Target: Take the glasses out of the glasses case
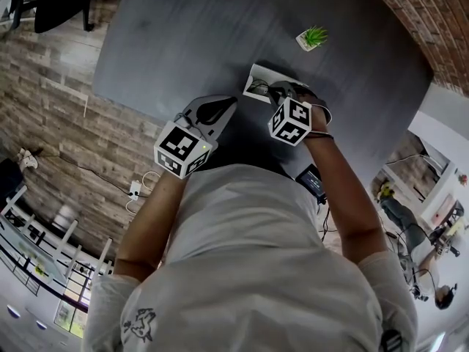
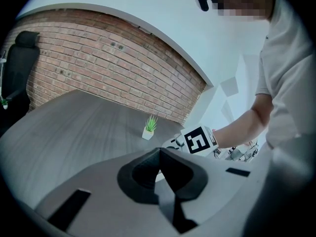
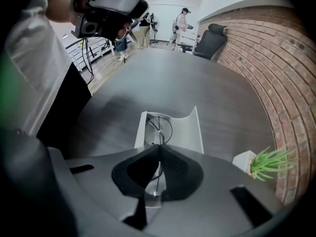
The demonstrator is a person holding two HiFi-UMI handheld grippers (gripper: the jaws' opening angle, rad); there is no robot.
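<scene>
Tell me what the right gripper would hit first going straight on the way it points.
Probably the open white glasses case: the right gripper, shut on the glasses, points steeply down into it.

glasses (image 3: 159,127) in case (image 3: 191,130), plant (image 3: 261,163) seemingly beyond
</scene>
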